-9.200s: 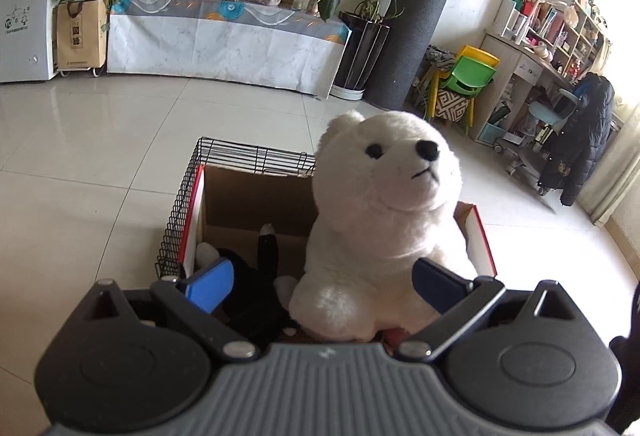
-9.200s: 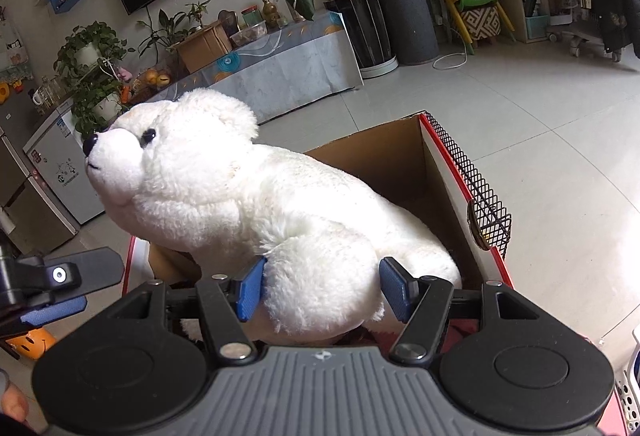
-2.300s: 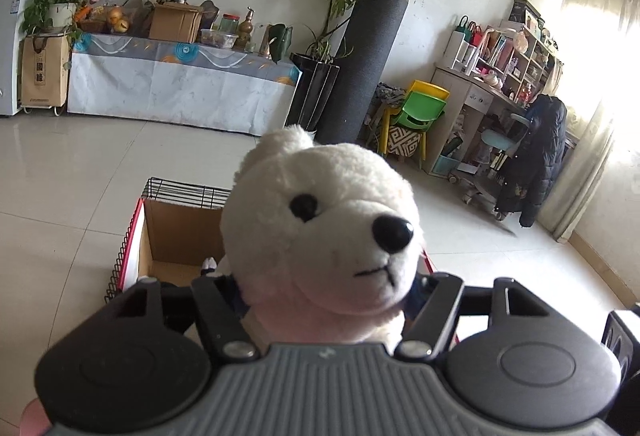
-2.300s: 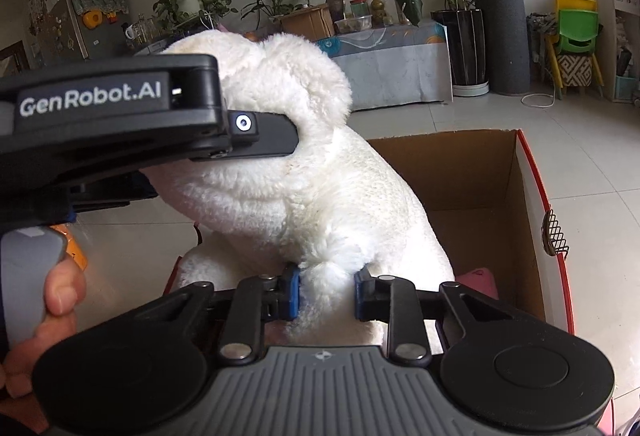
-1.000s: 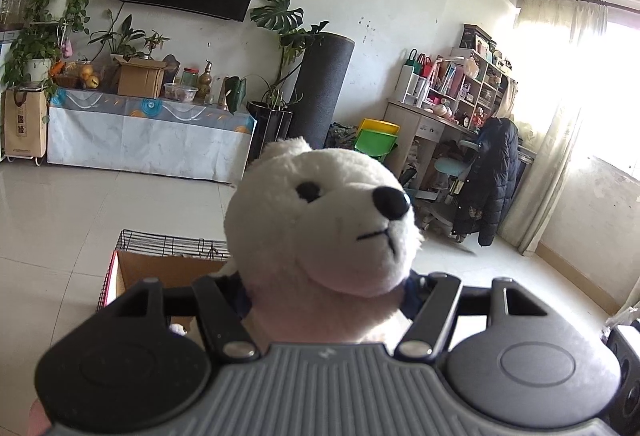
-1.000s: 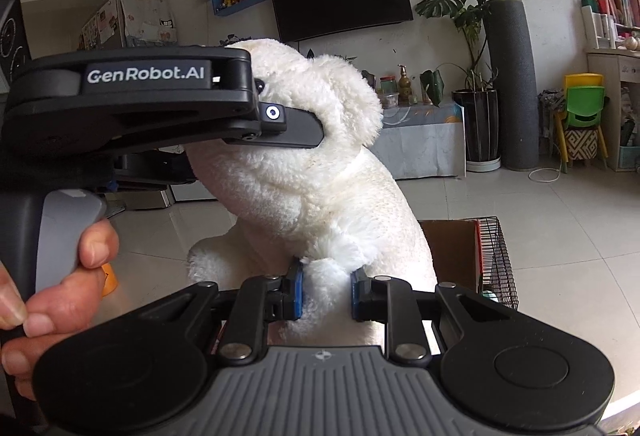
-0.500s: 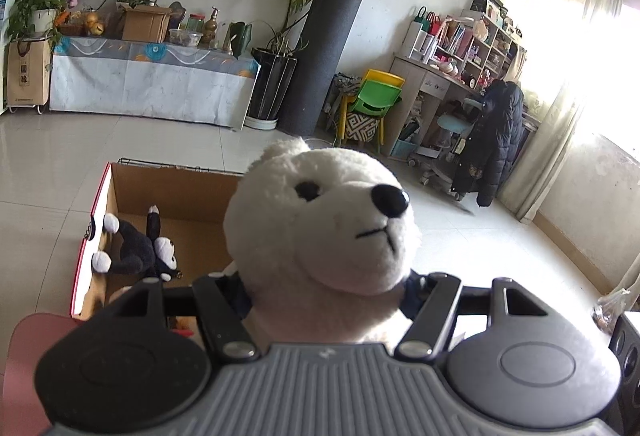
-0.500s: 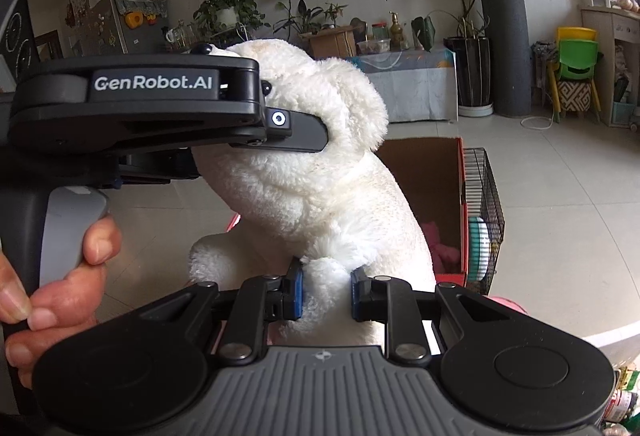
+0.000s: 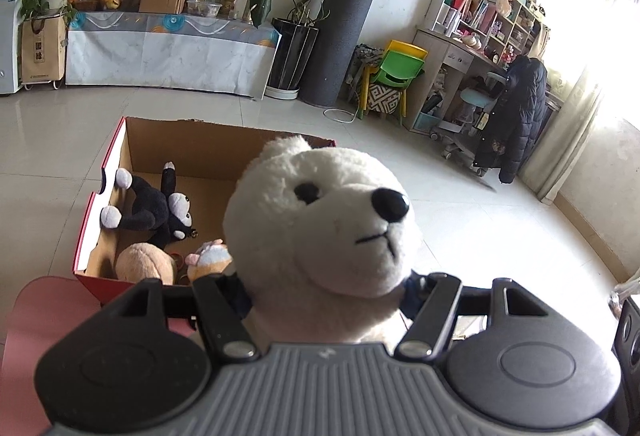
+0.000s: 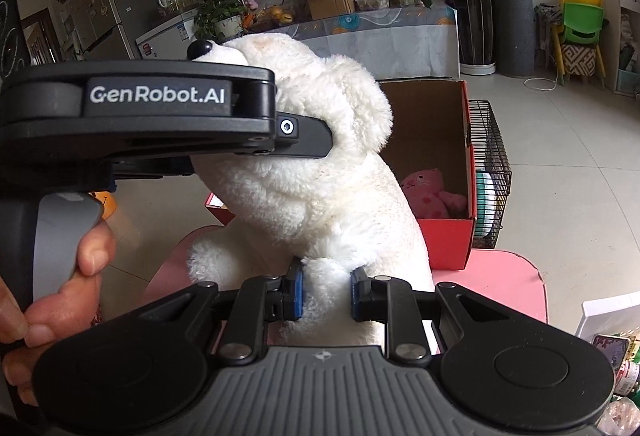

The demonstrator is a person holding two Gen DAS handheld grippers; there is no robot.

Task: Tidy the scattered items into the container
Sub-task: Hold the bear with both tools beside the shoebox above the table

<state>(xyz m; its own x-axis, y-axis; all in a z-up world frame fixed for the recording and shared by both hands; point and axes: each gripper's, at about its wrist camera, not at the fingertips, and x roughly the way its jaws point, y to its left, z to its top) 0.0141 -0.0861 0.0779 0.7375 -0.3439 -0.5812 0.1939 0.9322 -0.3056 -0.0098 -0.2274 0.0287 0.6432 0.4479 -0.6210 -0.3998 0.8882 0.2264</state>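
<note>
A big white plush bear (image 9: 328, 220) is held by both grippers on the near side of the cardboard box (image 9: 188, 151). My left gripper (image 9: 326, 296) is shut on its neck, just under the head. My right gripper (image 10: 326, 294) is shut on a tuft low on its back (image 10: 320, 195); the left gripper's body (image 10: 156, 111) shows there at the left. In the box lie a black plush (image 9: 158, 203), a tan plush (image 9: 142, 262) and a small pale plush (image 9: 210, 258). A pink plush (image 10: 426, 189) lies in the box (image 10: 466, 155) in the right wrist view.
The box has red outer walls and stands on a pink surface (image 10: 504, 284). A black wire basket (image 10: 490, 163) stands against the box's right side. A draped table (image 9: 168, 47), a tall dark pillar (image 9: 344, 31) and small chairs (image 9: 394, 75) stand far off across the tiled floor.
Both grippers have lowered the bear and tipped forward, still shut on it. The box's inside and the plush toys in it have come more fully into view.
</note>
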